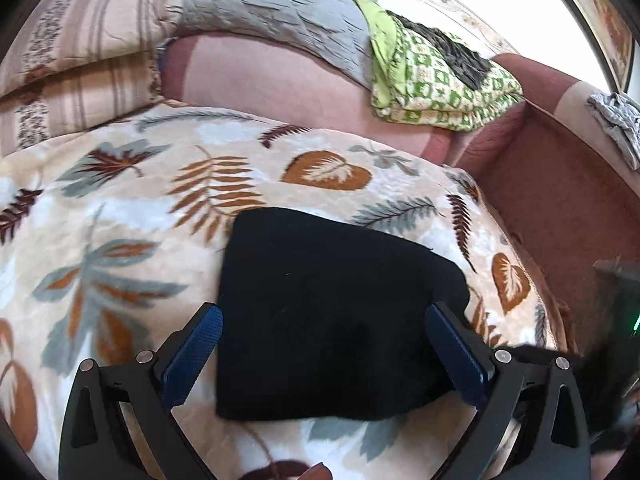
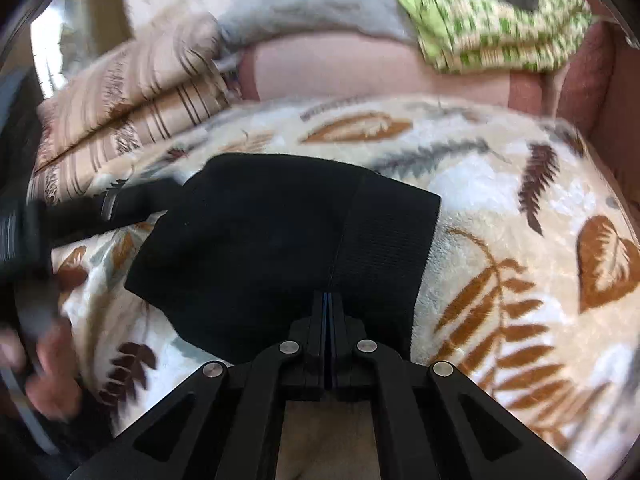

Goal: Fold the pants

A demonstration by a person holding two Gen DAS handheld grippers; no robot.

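The black pants [image 1: 320, 300] lie folded into a compact rectangle on a leaf-patterned blanket [image 1: 120, 220]. My left gripper [image 1: 326, 322] hovers over the near half of them, open, with its blue pads [image 1: 192, 356] wide apart on either side of the cloth. In the right wrist view the pants [image 2: 260, 248] show a ribbed waistband [image 2: 384, 240] on the right. My right gripper [image 2: 328, 298] is shut, its tips over the near edge of the pants; whether any cloth is pinched does not show. The left gripper [image 2: 92, 208] appears there as a blurred black shape at the pants' left edge.
Striped pillows [image 1: 80, 60] and a grey quilt [image 1: 280, 4] lie at the back. A folded green patterned blanket [image 1: 436, 80] rests on the pink sofa back [image 1: 280, 80]. A reddish sofa arm [image 1: 560, 200] rises on the right. A blurred hand [image 2: 44, 364] shows at lower left.
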